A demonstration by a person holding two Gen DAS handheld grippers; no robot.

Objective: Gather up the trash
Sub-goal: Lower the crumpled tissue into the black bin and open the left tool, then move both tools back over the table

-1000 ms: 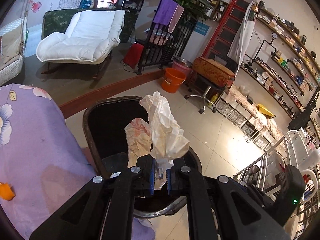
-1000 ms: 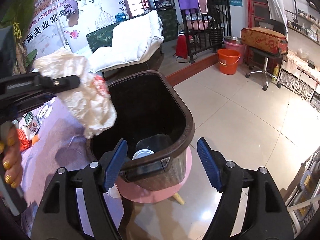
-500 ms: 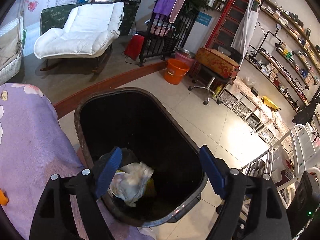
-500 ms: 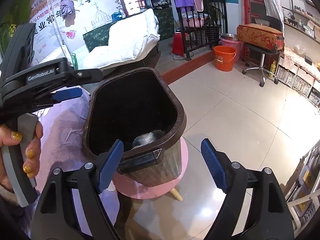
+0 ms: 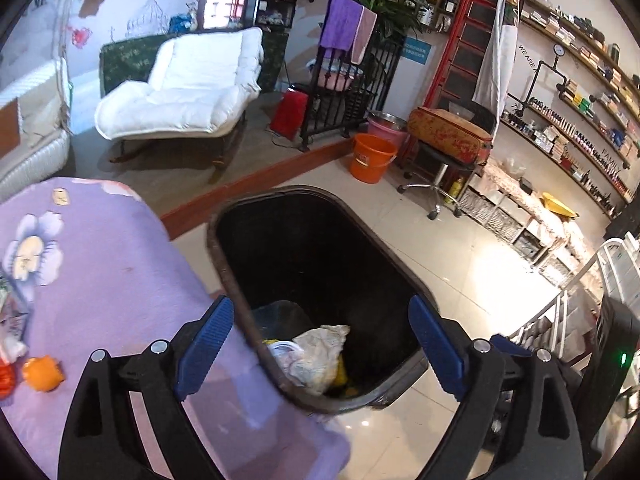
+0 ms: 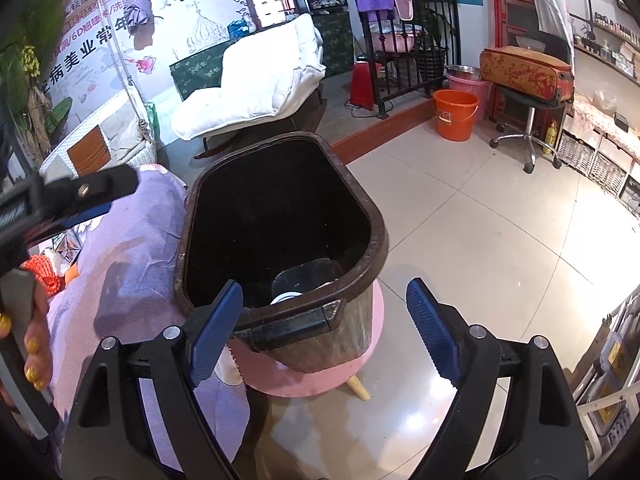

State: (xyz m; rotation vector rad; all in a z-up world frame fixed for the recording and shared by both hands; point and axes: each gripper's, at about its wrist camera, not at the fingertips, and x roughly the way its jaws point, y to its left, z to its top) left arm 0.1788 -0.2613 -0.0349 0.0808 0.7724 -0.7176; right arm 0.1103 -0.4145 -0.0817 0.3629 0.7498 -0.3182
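Note:
A dark brown trash bin (image 5: pixel 224 256) stands beside a table with a purple flowered cloth (image 5: pixel 104 264). A crumpled white tissue (image 5: pixel 316 356) lies inside it on other trash. My left gripper (image 5: pixel 320 352) is open and empty above the bin's near rim. In the right wrist view the bin (image 6: pixel 376 248) sits on a pink stool (image 6: pixel 320 380). My right gripper (image 6: pixel 320 332) is open and empty at the bin's near wall. The left gripper (image 6: pixel 76 196) shows at that view's left edge, over the cloth. An orange scrap (image 5: pixel 42 372) lies on the cloth.
A white lounge chair (image 5: pixel 184 88), an orange bucket (image 5: pixel 372 156), a stool with a patterned case (image 5: pixel 448 136) and wall shelves (image 5: pixel 568 92) stand behind on the tiled floor (image 6: pixel 480 220). Red and white items (image 6: pixel 44 272) lie on the table's left.
My left gripper opened and the tissue dropped into the bin. It has since drawn back left toward the table. My right gripper stays open by the bin.

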